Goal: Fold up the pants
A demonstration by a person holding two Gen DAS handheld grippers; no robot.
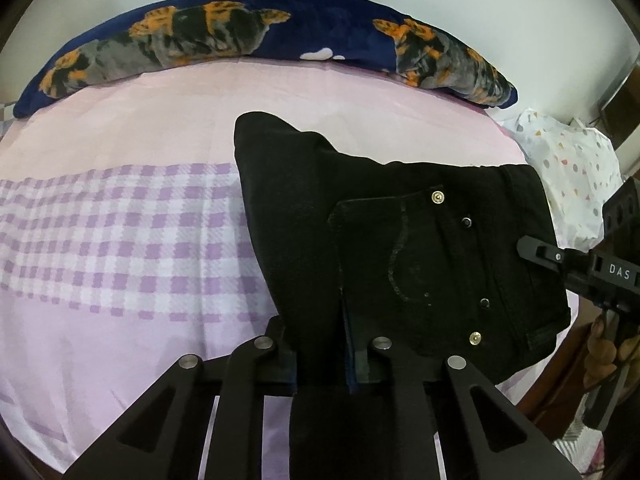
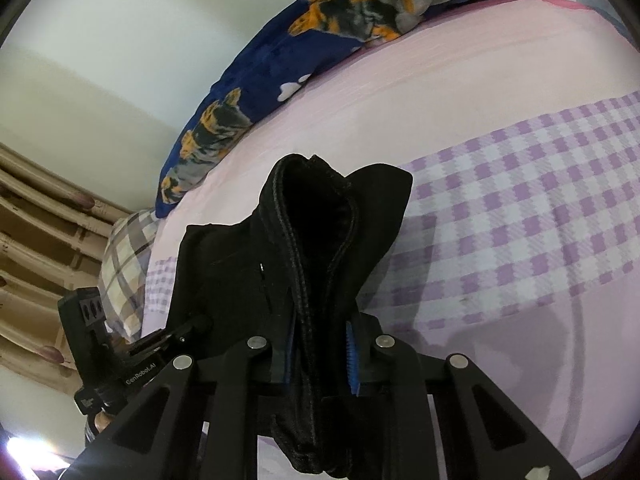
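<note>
The black pants (image 1: 400, 240) are folded into a thick bundle, back pocket and rivets facing up, held over the pink and lilac checked bed sheet (image 1: 120, 240). My left gripper (image 1: 320, 360) is shut on the near edge of the pants. My right gripper (image 1: 532, 250) comes in from the right at the waistband. In the right wrist view my right gripper (image 2: 320, 360) is shut on the thick folded waistband of the pants (image 2: 312, 240), and the left gripper (image 2: 192, 326) shows at lower left against the cloth.
A navy blanket with orange and grey dog prints (image 1: 240, 40) lies along the far edge of the bed. A white spotted pillow (image 1: 572, 168) sits at the right. A checked pillow (image 2: 124, 264) and a slatted wooden headboard (image 2: 36, 240) show in the right wrist view.
</note>
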